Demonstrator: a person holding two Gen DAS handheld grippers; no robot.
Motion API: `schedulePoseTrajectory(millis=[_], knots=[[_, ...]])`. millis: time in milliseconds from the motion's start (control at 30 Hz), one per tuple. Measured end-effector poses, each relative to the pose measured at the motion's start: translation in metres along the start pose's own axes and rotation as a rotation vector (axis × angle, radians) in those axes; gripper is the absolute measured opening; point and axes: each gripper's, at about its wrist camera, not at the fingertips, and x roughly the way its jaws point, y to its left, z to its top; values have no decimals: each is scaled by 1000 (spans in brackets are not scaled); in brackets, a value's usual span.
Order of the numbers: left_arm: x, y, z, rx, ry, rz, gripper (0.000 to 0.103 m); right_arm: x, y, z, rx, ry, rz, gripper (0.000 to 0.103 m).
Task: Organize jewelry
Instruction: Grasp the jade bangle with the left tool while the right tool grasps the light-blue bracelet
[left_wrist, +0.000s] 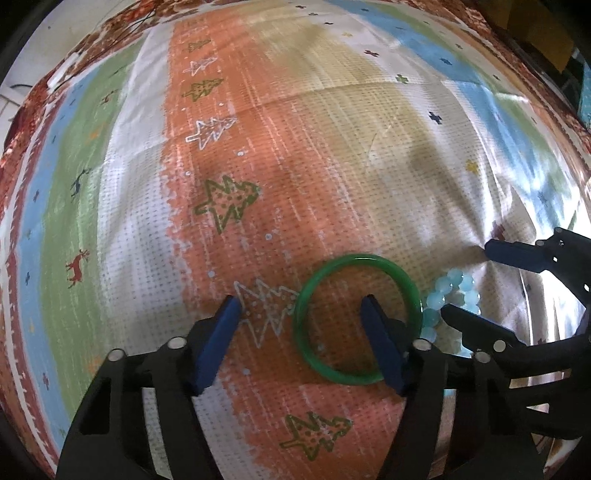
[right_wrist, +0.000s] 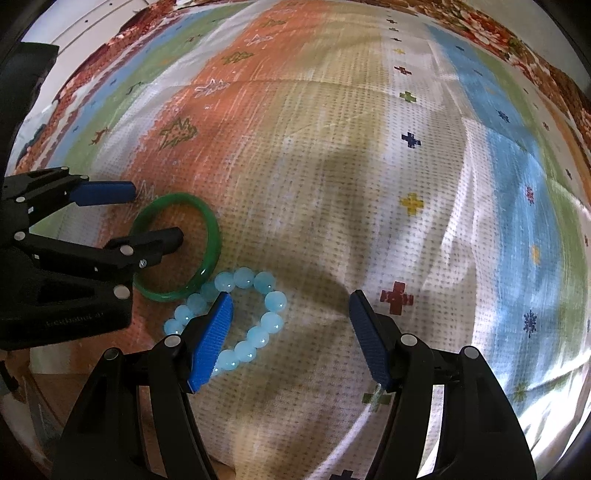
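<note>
L wrist: left gripper (left_wrist: 301, 308) jaws apart, straddling the near-left rim of the bangle (left_wrist: 356, 319), one finger inside the ring, pads not pressing. Bangle flat on cloth (left_wrist: 332, 147), beads (left_wrist: 452, 295) touching it on the right.
R wrist: right gripper (right_wrist: 290, 304) jaws apart, unclenched, left finger over the beads, nothing held.

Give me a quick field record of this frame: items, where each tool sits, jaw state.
surface: patterned woven cloth with tree and cross motifs
item 1: green glassy ring bangle, lying flat
item 2: pale blue round-bead bracelet, lying flat, beside and apparently touching the bangle
left tool: open; one finger inside the bangle, the other outside, rim not clamped
right tool: open; one finger over the bead loop, the other outside it
held: nothing by either tool
</note>
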Motion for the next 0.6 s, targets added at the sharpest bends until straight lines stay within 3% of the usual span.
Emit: schedulePoseTrajectory(millis=[133, 167, 200, 267, 400, 600], knots=[[-1, -2, 0, 7, 10, -15, 34, -2, -3, 0, 10, -1, 4, 37], [-2, -4, 1, 6, 13, -22, 21, -2, -3, 0, 7, 1, 13, 29], [-2, -4, 0, 2, 15, -27, 15, -2, -1, -1, -3, 2, 20, 23], [0, -4, 0, -1, 11, -17, 10, -3, 1, -4, -15, 4, 28, 15], [-1, 3, -1, -37, 9, -34, 7, -5, 0, -5, -10, 0, 37, 12], [-19, 12, -4, -42, -28, -2, 7, -20, 1, -9, -12, -38, 31, 12]])
